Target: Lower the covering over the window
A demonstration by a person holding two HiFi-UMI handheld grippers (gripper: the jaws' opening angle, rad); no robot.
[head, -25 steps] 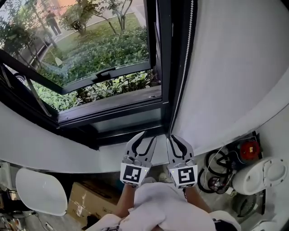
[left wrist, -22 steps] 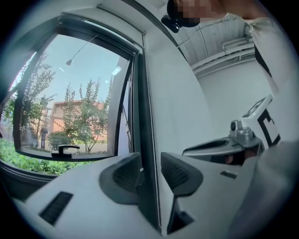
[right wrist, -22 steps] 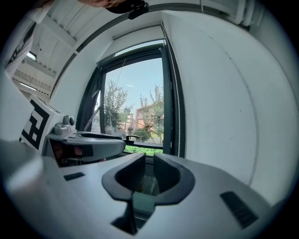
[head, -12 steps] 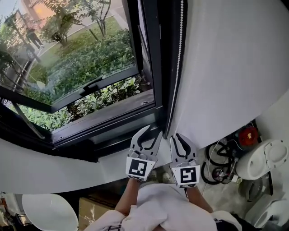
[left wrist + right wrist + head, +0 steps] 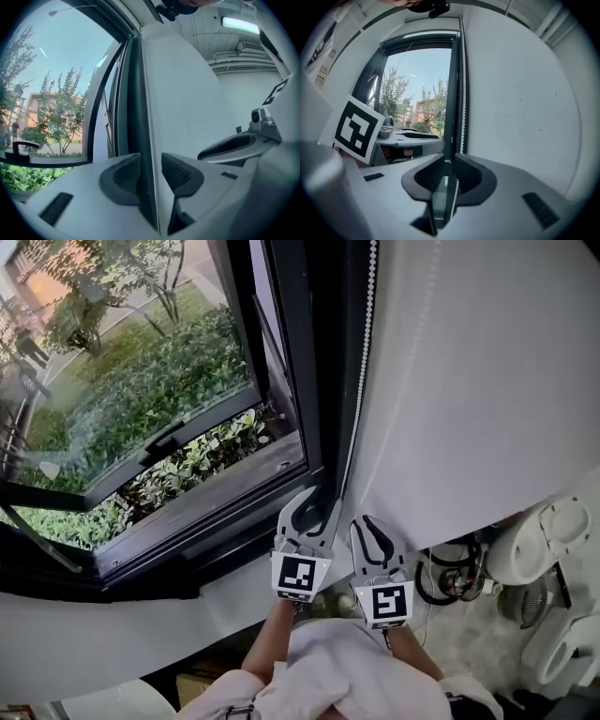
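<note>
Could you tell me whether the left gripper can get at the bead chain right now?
Probably yes: the bead chain runs between the left gripper's open jaws, nothing blocking it.

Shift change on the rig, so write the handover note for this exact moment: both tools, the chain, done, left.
Left tool: jaws apart, white beaded pull chain running between them, not pinched.
Right tool: jaws have just been opening; narrow gap, same chain between them, no clear pinch.
Chain hangs along the right edge of the dark-framed glass window, beside the white wall.
Done: both tools lined up on the chain.
Left: no covering shows over the glass; probably grip the chain and pull.
</note>
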